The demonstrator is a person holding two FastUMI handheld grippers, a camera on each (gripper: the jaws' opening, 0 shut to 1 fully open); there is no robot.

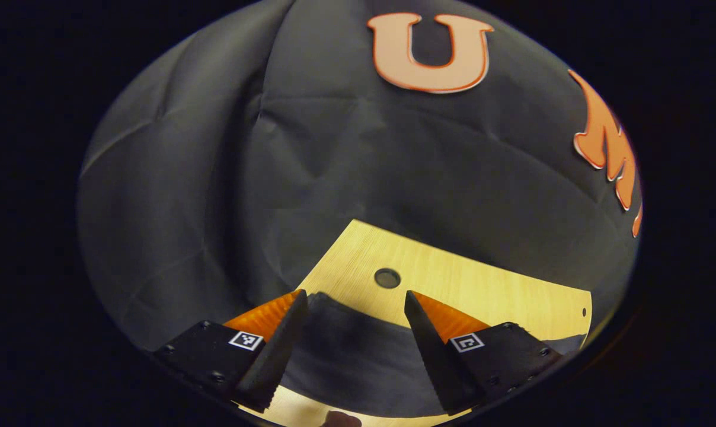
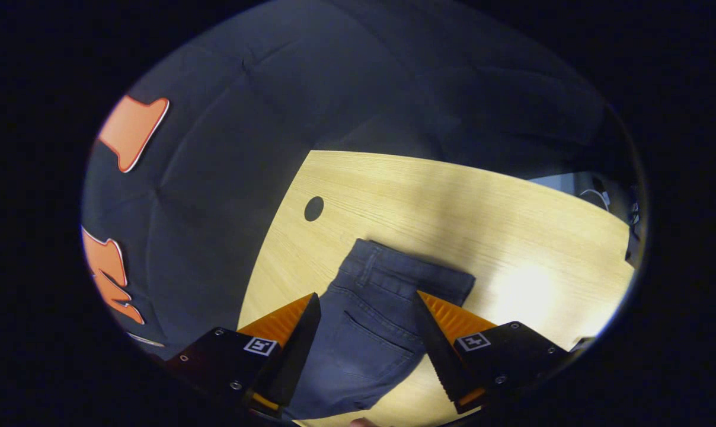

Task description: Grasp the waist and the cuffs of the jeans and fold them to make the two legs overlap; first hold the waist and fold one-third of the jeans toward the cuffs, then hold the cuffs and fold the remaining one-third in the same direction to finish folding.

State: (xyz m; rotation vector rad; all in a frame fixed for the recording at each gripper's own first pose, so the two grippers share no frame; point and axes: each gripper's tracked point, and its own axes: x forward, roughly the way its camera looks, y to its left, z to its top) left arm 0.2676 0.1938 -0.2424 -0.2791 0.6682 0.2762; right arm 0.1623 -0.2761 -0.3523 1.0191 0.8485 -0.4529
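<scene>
From the right gripper view I am looking down on a pair of dark grey denim jeans (image 2: pixel 374 323) lying flat on a pale wood-grain table (image 2: pixel 512 237). The waistband (image 2: pixel 408 270) is sitting at the 12 o'clock end of the garment, with a back pocket (image 2: pixel 374 339) showing below it, and the rest of the cloth is running toward 6 o'clock. The right gripper (image 2: pixel 367 311) is hovering above the jeans with its jaws spread wide; neither finger is pressing on the cloth. A round dark hole (image 2: pixel 313 209) in the tabletop is lying at 10 o'clock from the waistband, near the table's edge.

From the left gripper view I am seeing the left gripper (image 1: pixel 355 308) likewise standing open, gripping nothing. A dark fold of the jeans (image 1: pixel 358 356) is lying between and below its fingers, its edge curving across the table (image 1: pixel 482 290). The same round hole (image 1: pixel 387 277) is sitting at 12 o'clock, just beyond the cloth edge. Which end of the jeans this is, I cannot tell.
</scene>
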